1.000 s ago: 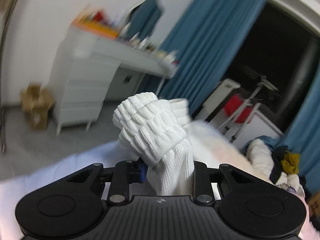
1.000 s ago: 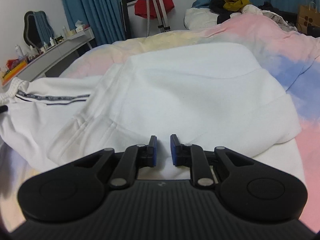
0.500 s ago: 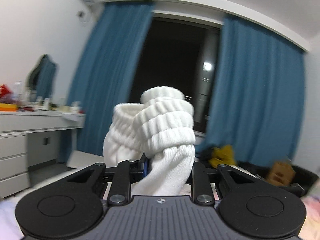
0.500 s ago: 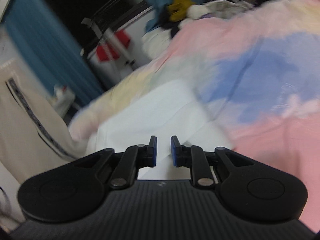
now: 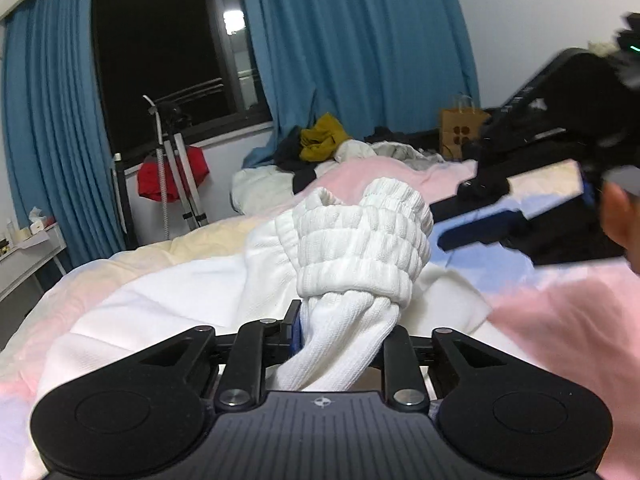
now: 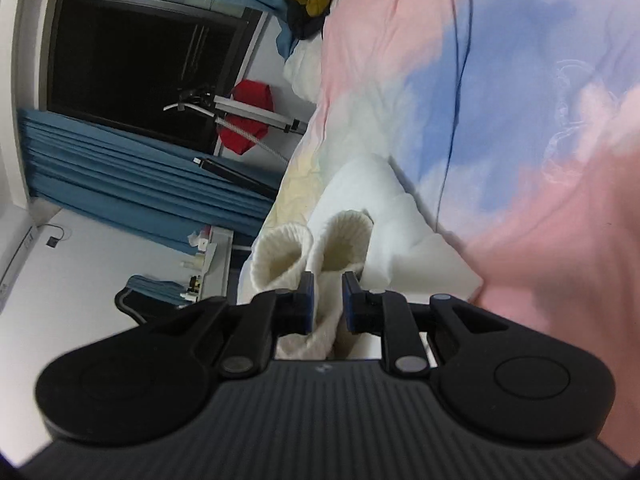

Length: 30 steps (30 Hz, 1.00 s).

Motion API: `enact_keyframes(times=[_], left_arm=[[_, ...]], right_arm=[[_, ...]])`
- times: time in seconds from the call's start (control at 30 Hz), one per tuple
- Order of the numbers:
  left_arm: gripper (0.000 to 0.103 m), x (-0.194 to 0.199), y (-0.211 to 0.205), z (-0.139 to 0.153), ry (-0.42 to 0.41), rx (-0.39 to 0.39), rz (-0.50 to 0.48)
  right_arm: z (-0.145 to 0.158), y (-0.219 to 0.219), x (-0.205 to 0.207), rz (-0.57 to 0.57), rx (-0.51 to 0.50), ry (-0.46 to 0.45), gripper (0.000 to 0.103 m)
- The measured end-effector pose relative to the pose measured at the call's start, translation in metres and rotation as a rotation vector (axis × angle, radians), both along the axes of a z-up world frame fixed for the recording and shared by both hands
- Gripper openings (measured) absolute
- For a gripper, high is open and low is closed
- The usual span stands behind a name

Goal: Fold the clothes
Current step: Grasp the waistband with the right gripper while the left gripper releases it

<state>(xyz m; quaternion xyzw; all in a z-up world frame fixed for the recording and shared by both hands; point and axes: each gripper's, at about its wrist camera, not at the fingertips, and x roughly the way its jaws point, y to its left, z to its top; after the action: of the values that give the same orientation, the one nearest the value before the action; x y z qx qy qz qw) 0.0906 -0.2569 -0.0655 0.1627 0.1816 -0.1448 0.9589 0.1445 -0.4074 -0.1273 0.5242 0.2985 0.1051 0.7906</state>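
Observation:
My left gripper (image 5: 344, 322) is shut on a white garment just below its two ribbed cuffs (image 5: 360, 240), which bunch up above the fingers. The rest of the white garment (image 5: 168, 292) lies spread on the bed. In the left wrist view my right gripper (image 5: 476, 212) comes in blurred from the right, close to the cuffs. The right wrist view is rolled on its side. There the right gripper (image 6: 326, 292) has a narrow gap between its pads, and the cuffs (image 6: 312, 244) lie right at and under its fingertips; white fabric shows through the gap.
The bed wears a pink, blue and yellow cover (image 5: 560, 320). A heap of dark and mustard clothes (image 5: 320, 144) lies at its far end by a paper bag (image 5: 460, 128). A metal stand with a red cloth (image 5: 172, 172) is at the window. A hand (image 5: 620, 216) holds the right gripper.
The left gripper has swung from the dresser past the window to face the bed, cuffs held throughout. The right gripper has rolled onto its side and come up to the cuffs.

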Motion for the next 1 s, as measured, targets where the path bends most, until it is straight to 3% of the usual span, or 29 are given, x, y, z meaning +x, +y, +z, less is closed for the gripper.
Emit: enact_keyframes(times=[0.17,0.3,0.43,0.6,0.7,0.77,0.83,1.0], left_arm=[[0.056,0.013,0.058,-0.01,0.049,0.062,-0.045],[0.061,0.01,0.083,-0.017,0.043,0.095,-0.054],[0.061,0.007,0.104,-0.026,0.033,0.088,-0.054],[0.061,-0.022,0.107,-0.028,0.036,0.057,-0.059],[0.061,-0.024,0.115,-0.029,0.069,-0.017,-0.077],[0.056,-0.018,0.122,-0.031,0.091,-0.065,-0.088],[0.049,-0.013,0.122,-0.03,0.08,-0.056,-0.106],[0.04,0.004,0.123,-0.019,0.098,-0.115,-0.128]], right_arm=[[0.01,0.008,0.019,0.064,-0.029,-0.042,0.02],[0.013,0.017,0.033,0.11,-0.106,-0.021,0.033],[0.011,0.022,0.045,0.144,-0.138,0.011,0.045],[0.01,0.024,0.056,0.198,-0.167,0.0,0.046],[0.008,0.035,0.071,0.221,-0.198,-0.039,0.045],[0.005,0.047,0.08,0.231,-0.229,-0.044,0.041],[0.0,0.061,0.087,0.243,-0.275,-0.032,0.027],[0.012,0.055,0.09,0.182,-0.232,-0.129,0.018]])
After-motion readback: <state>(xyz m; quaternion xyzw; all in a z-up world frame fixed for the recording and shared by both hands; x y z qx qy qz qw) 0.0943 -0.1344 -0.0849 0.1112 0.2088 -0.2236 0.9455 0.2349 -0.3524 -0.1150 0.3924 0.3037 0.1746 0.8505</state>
